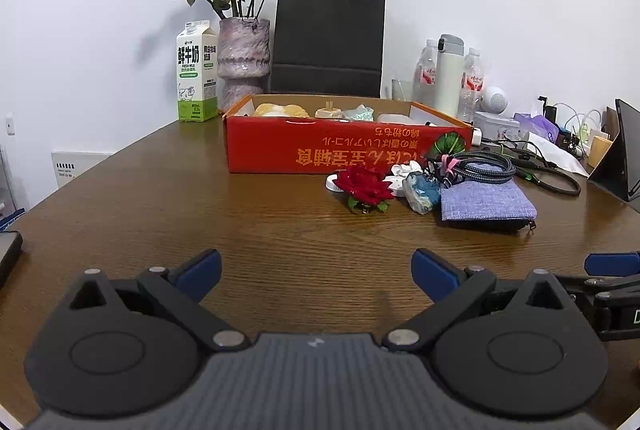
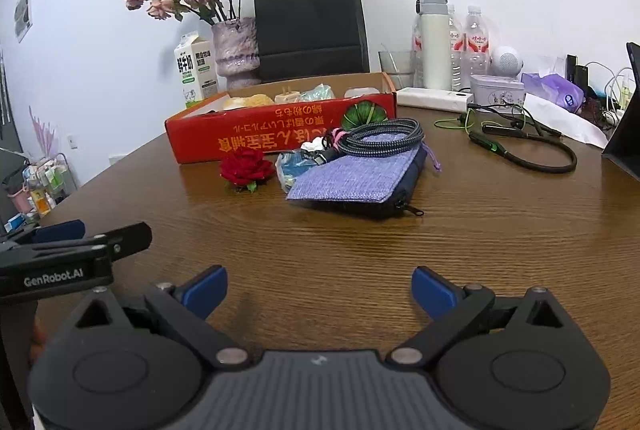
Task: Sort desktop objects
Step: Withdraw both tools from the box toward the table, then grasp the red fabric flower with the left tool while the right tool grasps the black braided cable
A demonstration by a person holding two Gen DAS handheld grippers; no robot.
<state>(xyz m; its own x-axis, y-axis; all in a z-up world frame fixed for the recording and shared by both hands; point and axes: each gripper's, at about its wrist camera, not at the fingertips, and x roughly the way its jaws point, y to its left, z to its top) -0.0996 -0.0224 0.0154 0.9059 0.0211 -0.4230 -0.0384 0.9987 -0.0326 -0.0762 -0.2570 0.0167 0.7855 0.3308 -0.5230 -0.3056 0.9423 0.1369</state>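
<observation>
A red cardboard box (image 1: 344,149) (image 2: 280,137) sits on the brown table, holding a yellow item, a plug and wrapped things. In front of it lie a red rose (image 1: 364,185) (image 2: 246,167), a crumpled wrapper (image 1: 420,191) (image 2: 290,165), a purple fabric pouch (image 1: 486,199) (image 2: 356,177) and a coiled braided cable (image 1: 482,161) (image 2: 380,135) on the pouch. My left gripper (image 1: 316,270) is open and empty, well short of the rose. My right gripper (image 2: 320,286) is open and empty, short of the pouch.
At the back stand a milk carton (image 1: 196,71), a vase of dried roses (image 1: 243,57), a black paper bag (image 1: 328,41), bottles and a white flask (image 2: 434,41). A black neckband cable (image 2: 532,149), a tin (image 2: 496,89) and a screen stand (image 1: 618,153) lie to the right.
</observation>
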